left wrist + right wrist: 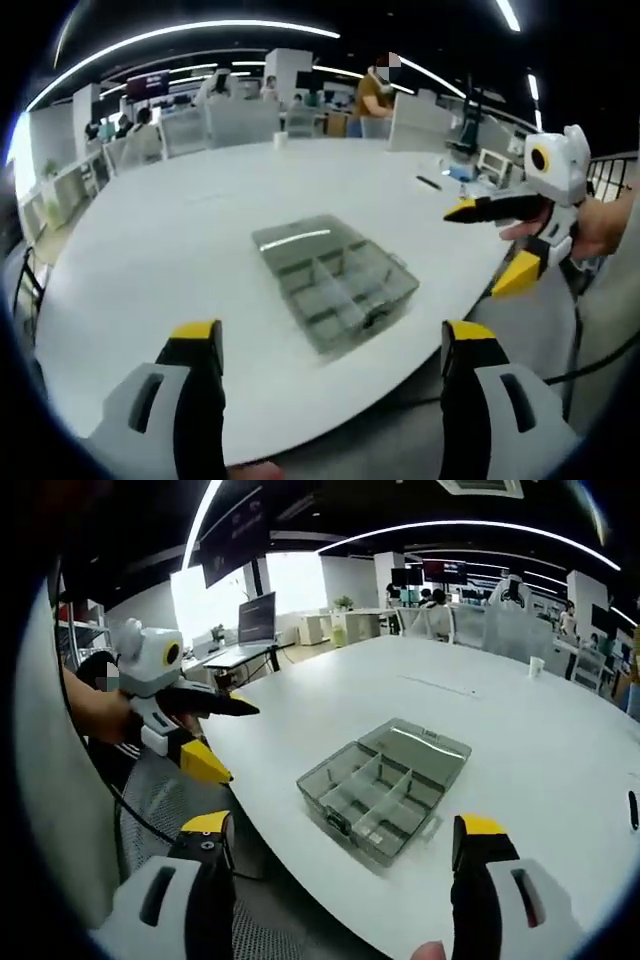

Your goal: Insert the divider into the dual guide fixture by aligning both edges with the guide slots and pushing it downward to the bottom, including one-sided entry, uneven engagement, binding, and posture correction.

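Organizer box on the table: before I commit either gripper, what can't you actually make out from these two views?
- Organizer box: in the left gripper view, glare and smoky plastic hide whether any divider is loose or missing.
- Guide slots: too small in the right gripper view.
- Left gripper and right gripper: jaws apart, nothing between them; bodies cut off by the bottom edge.
- Small dark item: clipped by the edge, unidentifiable.

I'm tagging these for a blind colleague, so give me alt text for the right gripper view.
A clear plastic compartment box lies open on a white table, its lid folded back flat. The right gripper, jaws wide apart and empty, is held back from the box. The left gripper, held in a hand, hovers open past the table's edge.
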Tool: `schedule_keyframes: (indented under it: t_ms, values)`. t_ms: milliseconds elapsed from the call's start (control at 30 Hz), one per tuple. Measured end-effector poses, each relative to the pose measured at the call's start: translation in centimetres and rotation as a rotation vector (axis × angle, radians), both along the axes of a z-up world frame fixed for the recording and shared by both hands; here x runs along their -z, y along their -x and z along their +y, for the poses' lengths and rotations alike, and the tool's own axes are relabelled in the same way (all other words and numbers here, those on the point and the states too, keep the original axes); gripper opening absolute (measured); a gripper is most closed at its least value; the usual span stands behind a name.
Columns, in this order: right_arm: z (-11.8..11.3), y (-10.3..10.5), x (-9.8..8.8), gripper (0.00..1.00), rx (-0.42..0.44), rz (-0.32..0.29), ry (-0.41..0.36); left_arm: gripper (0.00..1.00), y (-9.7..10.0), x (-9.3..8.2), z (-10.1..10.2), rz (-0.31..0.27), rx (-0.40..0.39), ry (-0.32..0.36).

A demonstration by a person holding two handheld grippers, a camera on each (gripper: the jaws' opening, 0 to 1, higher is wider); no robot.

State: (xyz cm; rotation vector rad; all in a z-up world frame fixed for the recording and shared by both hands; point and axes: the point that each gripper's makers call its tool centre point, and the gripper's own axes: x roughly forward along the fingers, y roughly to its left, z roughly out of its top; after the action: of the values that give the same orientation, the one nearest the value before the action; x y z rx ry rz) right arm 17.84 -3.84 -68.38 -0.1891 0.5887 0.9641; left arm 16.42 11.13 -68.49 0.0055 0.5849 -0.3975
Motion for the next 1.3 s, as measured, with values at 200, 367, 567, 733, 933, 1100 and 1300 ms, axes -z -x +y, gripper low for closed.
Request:
schedule_keyframes:
  t_ms: [200, 367, 567, 733, 933, 1100, 1300]
  values:
    - [-1.3, 0.3, 0.2, 0.89, 0.053, 0.008, -0.004, 0.88, 0.5, 0.1, 0.2, 0.011, -0.03, 0.008]
    - [-2.6, -0.1, 0.4, 0.89, 0.121, 0.017, -0.013, 0.89, 0.9, 0.0, 0.6, 0.02, -0.065, 0.022]
    - [-3.6, -0.4, 0.4, 0.88, 0.178, 0.022, -0.028, 0.89, 1.0, -0.5, 0.6, 0.016, -0.09, 0.035]
    - [-3.8, -0.5, 0.0, 0.88, 0.197, 0.02, -0.033, 0.89, 1.1, -1.1, 0.7, 0.008, -0.113, 0.032]
    - [-4.1, -0.7, 0.0, 0.88, 0.217, 0.033, -0.042, 0.88, 1.1, -1.2, 1.5, 0.012, -0.148, 0.034]
    - [-4.4, -0.7, 0.0, 0.88, 0.231, 0.048, -0.055, 0.88, 1.3, -1.2, 1.6, 0.02, -0.161, 0.034]
    - [-4.6, -0.9, 0.0, 0.88, 0.246, 0.05, -0.06, 0.88, 1.1, -1.4, 2.3, 0.024, -0.201, 0.057]
